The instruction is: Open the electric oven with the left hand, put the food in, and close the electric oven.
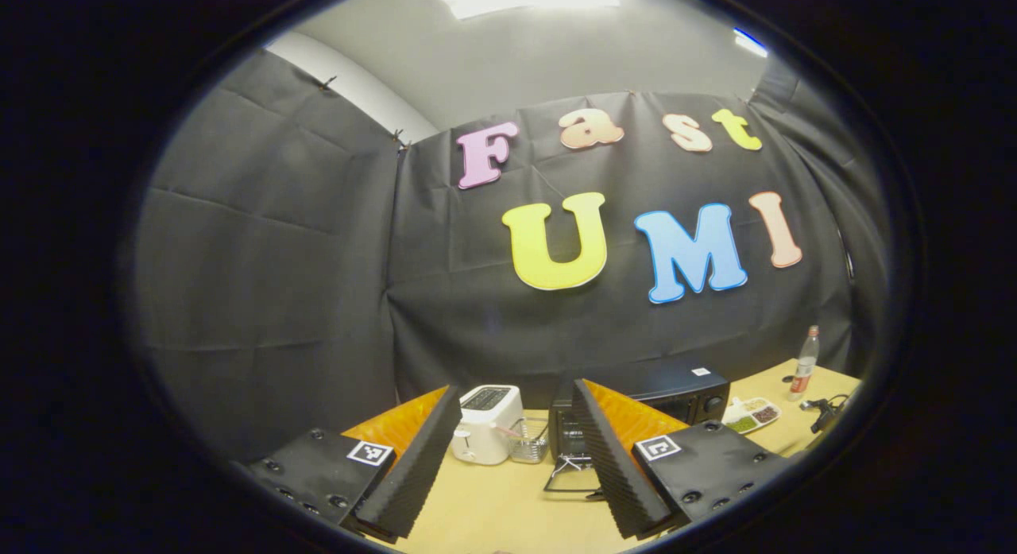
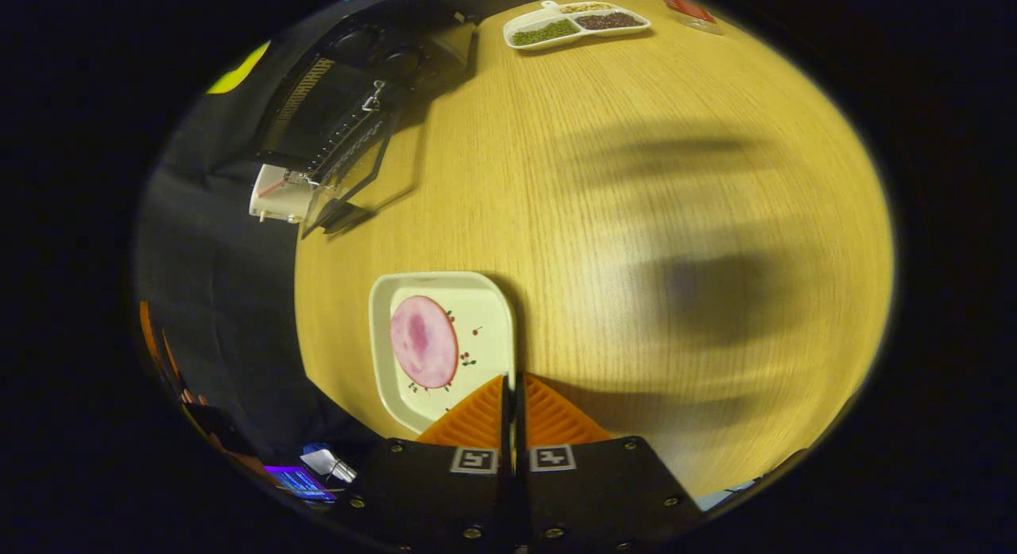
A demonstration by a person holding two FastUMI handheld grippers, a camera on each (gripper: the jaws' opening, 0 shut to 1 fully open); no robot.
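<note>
Left gripper view first: the left gripper [image 1: 516,459] is spread wide with nothing between its two fingers, held up above the wooden table [image 1: 493,506] and pointing at the black cloth wall. Past the fingertips you can see the black electric oven [image 1: 667,391] sitting at the back of the table, and its door [image 1: 574,474] looks dropped open, lying forward over the tabletop. Just left of the oven there's a white toaster [image 1: 486,423], with a small wire basket [image 1: 528,441] squeezed between the two. To the right of the oven is a white divided dish [image 1: 751,415] with green and dark fillings, and further right a clear bottle [image 1: 804,365] with a red cap stands upright.

Right gripper view looks down on the table from above. The right gripper [image 2: 512,403] is pinched on the right-hand rim of a white square plate [image 2: 413,296]; the fingers are so close together that only a thin gap shows, with the plate's edge running right into it. On the plate lies the food, a round pink slice [image 2: 424,341], sitting left of center, clear of the fingers. The plate is near the table's edge, well apart from the oven [image 2: 334,113], which is up at the far corner with its door [image 2: 357,180] hanging open. The divided dish [image 2: 576,23] is at the far side too.
</note>
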